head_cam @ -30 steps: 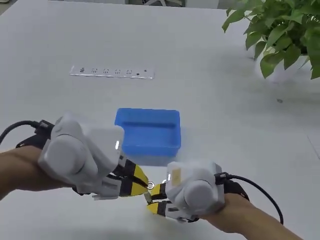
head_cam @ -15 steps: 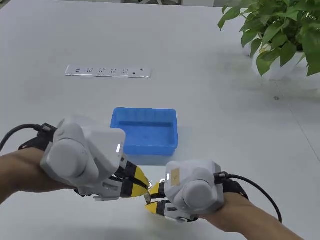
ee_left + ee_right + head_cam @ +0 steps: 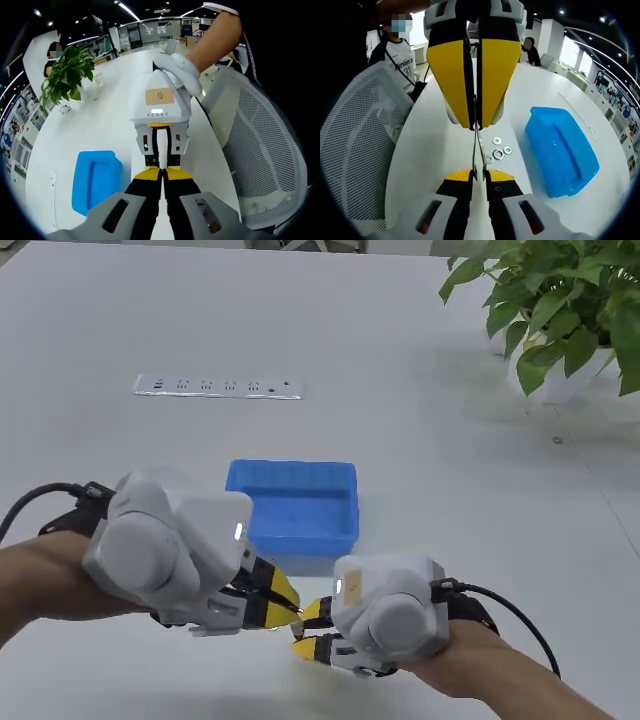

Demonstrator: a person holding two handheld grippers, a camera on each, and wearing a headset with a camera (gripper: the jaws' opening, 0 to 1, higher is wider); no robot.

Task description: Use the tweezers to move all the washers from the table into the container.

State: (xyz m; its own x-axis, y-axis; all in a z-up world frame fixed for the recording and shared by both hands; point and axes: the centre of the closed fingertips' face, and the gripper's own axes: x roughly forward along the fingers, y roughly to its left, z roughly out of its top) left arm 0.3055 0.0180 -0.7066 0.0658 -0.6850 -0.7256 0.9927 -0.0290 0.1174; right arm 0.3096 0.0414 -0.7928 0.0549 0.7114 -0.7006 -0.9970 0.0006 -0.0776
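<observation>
Scarcely moved, left gripper [image 3: 285, 605] and right gripper [image 3: 312, 632] clamp tweezers [image 3: 476, 145] beside washers [image 3: 498, 150], container [image 3: 300, 539] nearby.

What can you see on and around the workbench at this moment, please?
table: one, white, under everything.
container: one, blue, on the table just beyond the claws.
washers: about four, silver, on the table between the claws and the container.
tweezers: one, metal, clamped in the left claw, end reaching the right claw.
power strip: one, white, far side of the table.
plant: one, green, far right corner.
mesh chair: one, white, beside the table.
bystanders: two, beyond the table.
left claw: one, yellow-tipped, shut on the tweezers.
right claw: one, yellow-tipped, tip to tip with the left.
</observation>
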